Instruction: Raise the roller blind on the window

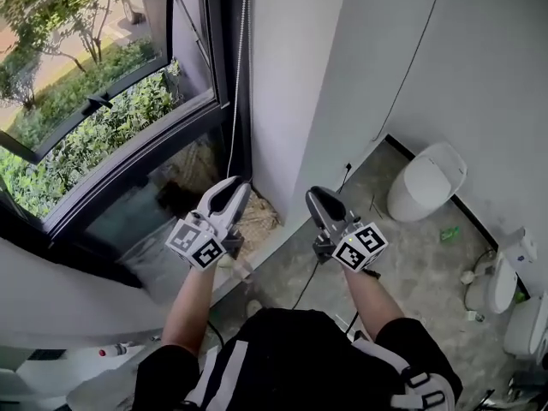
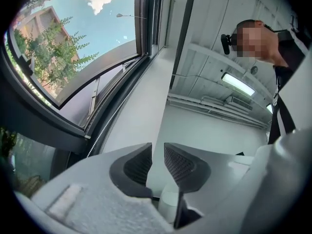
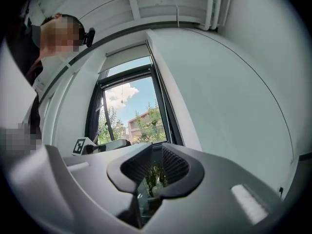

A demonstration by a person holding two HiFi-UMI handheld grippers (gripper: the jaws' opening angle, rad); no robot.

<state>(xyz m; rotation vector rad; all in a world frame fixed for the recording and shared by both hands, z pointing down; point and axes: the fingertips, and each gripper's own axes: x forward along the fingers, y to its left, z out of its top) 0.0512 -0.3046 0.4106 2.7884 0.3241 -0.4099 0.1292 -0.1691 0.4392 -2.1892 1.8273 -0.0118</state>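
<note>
Left tool [image 1: 233,191]: jaws slightly spread, nothing between them. Right tool [image 1: 321,202]: likewise spread and empty. The bead chain [image 1: 241,67] hangs near the left tool, beside the dark window frame [image 1: 224,75]. The roller blind [image 3: 127,58] covers only the window top. A white toilet [image 1: 425,181] stands on the concrete floor [image 1: 411,272] against the white wall [image 1: 300,75].

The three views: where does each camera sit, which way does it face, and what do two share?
Head view: on the person's head, facing steeply down at window, bead chain, floor; shows forearms, left hand-held gripper, right hand-held gripper.
Left gripper view: on the left hand-held gripper, facing up past window frame to ceiling; shows its jaws, the person's shoulder.
Right gripper view: on the right hand-held gripper, facing the window; shows its jaws, the left one's marker cube.
Shared: all see the window.
</note>
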